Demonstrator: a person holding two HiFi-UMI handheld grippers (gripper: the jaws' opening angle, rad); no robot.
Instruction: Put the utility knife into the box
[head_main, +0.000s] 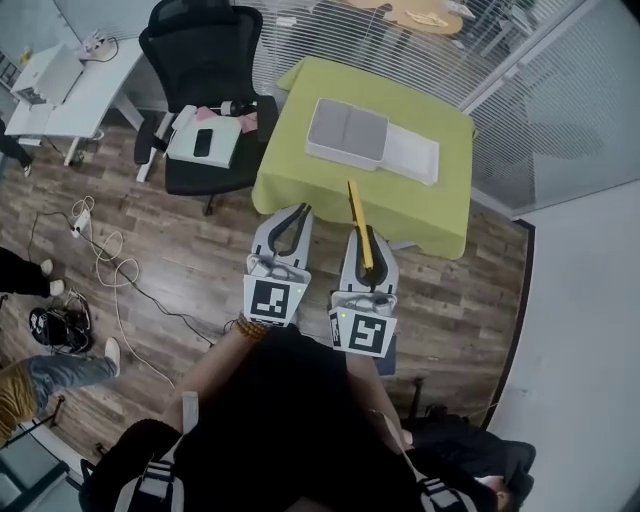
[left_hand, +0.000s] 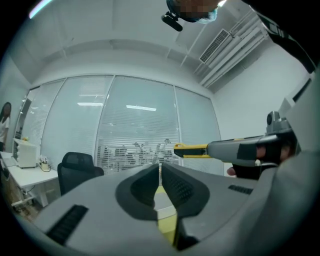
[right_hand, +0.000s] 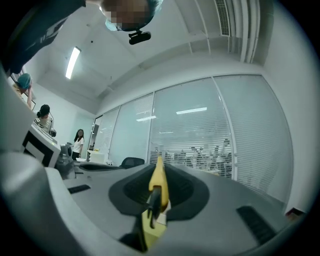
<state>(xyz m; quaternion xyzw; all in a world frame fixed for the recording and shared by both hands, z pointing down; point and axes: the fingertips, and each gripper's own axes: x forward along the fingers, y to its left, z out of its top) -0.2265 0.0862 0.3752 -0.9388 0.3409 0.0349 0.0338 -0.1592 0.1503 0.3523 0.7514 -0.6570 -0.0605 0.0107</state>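
Yellow utility knife (head_main: 357, 215) clamped between the jaws of the right gripper (head_main: 366, 243), long axis running forward — tip directed at the open grey box (head_main: 346, 134) on the green-clothed table (head_main: 300, 160), ahead and slightly left. Left gripper (head_main: 298, 215) — jaws pressed together, empty — rides alongside.

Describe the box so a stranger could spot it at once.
Find the green table by the glass wall. The box lies on it, beside a flat white panel. Only the box has a raised rim and grey inside.
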